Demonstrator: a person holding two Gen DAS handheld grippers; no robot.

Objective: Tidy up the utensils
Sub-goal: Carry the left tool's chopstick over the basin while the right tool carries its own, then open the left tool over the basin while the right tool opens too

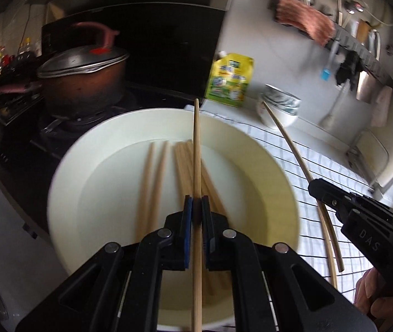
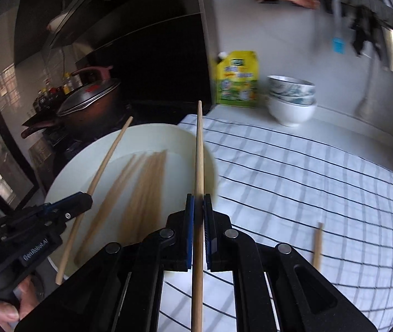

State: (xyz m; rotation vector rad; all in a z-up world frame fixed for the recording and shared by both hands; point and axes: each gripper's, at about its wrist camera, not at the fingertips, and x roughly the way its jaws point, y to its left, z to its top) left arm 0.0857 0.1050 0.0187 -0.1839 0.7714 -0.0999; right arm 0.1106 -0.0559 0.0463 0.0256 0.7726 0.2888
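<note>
My left gripper (image 1: 197,200) is shut on a single wooden chopstick (image 1: 196,138) that points away over a white plate (image 1: 251,166). Several more chopsticks (image 1: 146,188) lie in that plate. At the right edge of the left wrist view my right gripper (image 1: 314,186) is shut on another chopstick (image 1: 287,144) above the checked cloth (image 1: 334,166). In the right wrist view the right gripper (image 2: 198,199) clamps its chopstick (image 2: 199,149) over the plate's (image 2: 152,135) right rim. The left gripper (image 2: 87,195) holds its stick (image 2: 110,149) over the plate. One loose chopstick (image 2: 318,244) lies on the cloth.
A lidded dark pot (image 1: 83,83) sits on the hob behind the plate. A yellow pouch (image 1: 231,80) and stacked bowls (image 1: 279,108) stand at the back of the counter. A striped towel (image 1: 304,19) and utensils hang on the wall rail. A person's hand (image 1: 373,293) grips the right tool.
</note>
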